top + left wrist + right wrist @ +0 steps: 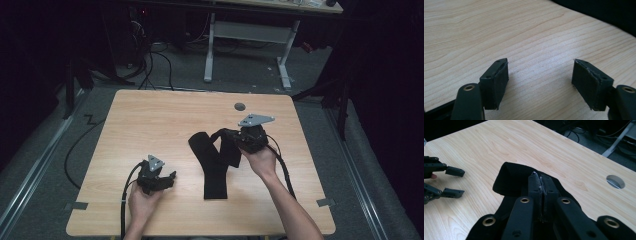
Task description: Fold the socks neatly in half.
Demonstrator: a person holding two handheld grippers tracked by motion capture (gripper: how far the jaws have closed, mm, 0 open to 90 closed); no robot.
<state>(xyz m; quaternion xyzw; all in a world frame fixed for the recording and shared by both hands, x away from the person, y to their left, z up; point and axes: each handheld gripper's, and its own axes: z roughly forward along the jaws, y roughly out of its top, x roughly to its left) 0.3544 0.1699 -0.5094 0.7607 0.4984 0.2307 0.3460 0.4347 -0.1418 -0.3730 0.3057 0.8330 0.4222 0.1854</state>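
The right hand-held gripper (541,180) pinches a fold of the black cloth (215,165) lying mid-desk (150,120), apparently mid-fold. The left hand-held gripper (539,82) rests nearby, spread and empty. Next likely: carry the fold across and release.

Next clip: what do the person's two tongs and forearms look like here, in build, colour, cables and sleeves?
Both tongs are black. The left tongs and right tongs each carry a grey three-cornered plate on top and trail a black cable toward the person. The jaws are flat black bars with brass-coloured rivets, ending in blocky pads with a rough black facing. Both forearms are bare, with no sleeves or gloves visible.
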